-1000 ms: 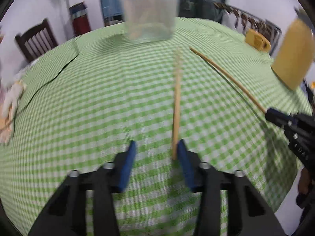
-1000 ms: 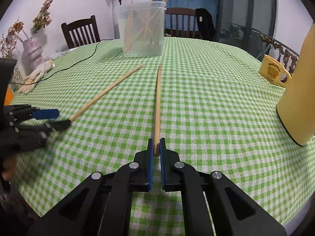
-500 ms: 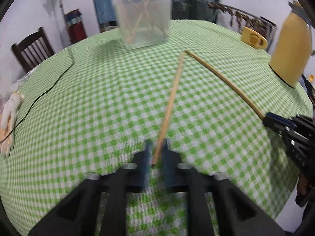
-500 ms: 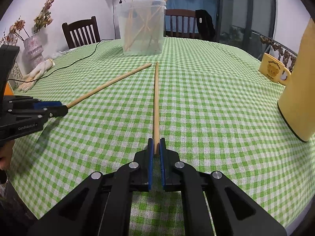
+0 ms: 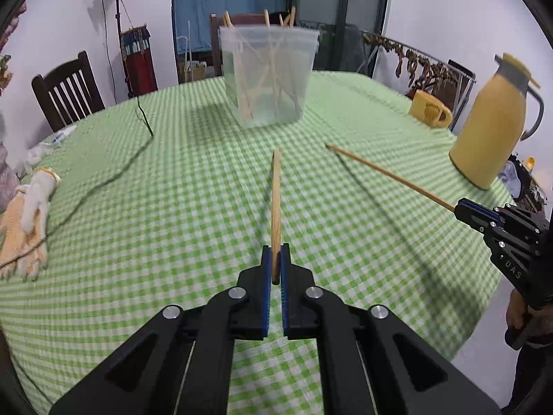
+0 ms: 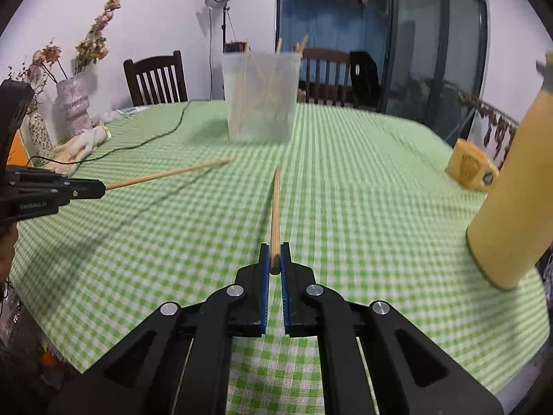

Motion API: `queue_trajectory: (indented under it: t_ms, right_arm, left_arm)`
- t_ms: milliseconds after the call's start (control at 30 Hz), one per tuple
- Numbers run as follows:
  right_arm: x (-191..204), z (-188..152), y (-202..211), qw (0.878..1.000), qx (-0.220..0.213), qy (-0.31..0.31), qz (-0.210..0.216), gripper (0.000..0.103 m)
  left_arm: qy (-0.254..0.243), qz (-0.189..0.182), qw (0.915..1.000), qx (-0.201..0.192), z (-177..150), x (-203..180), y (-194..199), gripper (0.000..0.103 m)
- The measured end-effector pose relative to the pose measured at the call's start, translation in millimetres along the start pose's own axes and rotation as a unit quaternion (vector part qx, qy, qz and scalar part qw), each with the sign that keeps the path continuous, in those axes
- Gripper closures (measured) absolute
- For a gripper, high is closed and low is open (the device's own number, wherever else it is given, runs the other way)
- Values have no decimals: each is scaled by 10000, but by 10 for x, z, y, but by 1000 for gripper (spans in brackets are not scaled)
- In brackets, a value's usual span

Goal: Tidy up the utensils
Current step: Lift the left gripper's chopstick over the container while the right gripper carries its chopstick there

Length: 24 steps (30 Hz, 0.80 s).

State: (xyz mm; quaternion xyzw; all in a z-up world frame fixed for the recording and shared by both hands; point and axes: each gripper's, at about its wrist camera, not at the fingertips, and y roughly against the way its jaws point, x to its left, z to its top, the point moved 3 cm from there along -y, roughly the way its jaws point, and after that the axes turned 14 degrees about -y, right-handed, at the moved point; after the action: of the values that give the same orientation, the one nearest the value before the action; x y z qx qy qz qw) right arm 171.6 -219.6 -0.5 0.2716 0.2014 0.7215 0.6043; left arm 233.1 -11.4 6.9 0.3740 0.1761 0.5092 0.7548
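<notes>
**Two chopsticks gripped by their ends, container waiting at the far side**

Nearest in each wrist view, a hand-held gripper is clamped on the butt end of a wooden chopstick. The left hand-held gripper (image 5: 275,265) has its blue pads pressed on the left chopstick (image 5: 276,207), which points straight ahead, raised above the green checked table (image 5: 172,207) to judge by the shadow beneath it. The right hand-held gripper (image 6: 275,261) is likewise closed on the right chopstick (image 6: 275,214), which also runs forward, toward the far side.

Each stick looks light, thin and stiff, so it should carry without bending. Held only at the very end, though, the long free length can swing or pivot between the pads; a hold slightly farther up the shaft would likely steady it. The smooth wood may slip if the squeeze eases.

To the near left lie gloves (image 5: 27,221) and a black cable (image 5: 114,173). To the right stand a yellow flask (image 5: 490,131) and a yellow mug (image 5: 430,112).

Farthest, near the table's middle, stands the clear container (image 5: 268,76), upright, with several chopsticks already leaning inside. It is well apart from both held tips.
</notes>
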Motion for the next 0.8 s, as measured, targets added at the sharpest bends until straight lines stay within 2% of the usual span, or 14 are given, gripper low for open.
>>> queue_trajectory:
  t_ms: [233,367,567,733,800]
  right_arm:
    - [125,217,270,9989,-293,362,-67,97]
    - [285,340,496,9967,-529,598,119,97]
    - [408,482,688,9943,-697,761,265,97]
    - [505,667,631,9925,-631,962,406,97]
    - [518,779,564,9927,-562,985,410,97]
  left_arm:
    - [-41,169,9991,-399,120,93,483,101]
    - [-43,285,9975,-653,174,163,764,101]
    - [-121,236,9967,-769,244,271,1009,101]
    - [-445,21,9944,-959,467,418,1154,101]
    - [-366,9,9950,-925,555,534,1105,101]
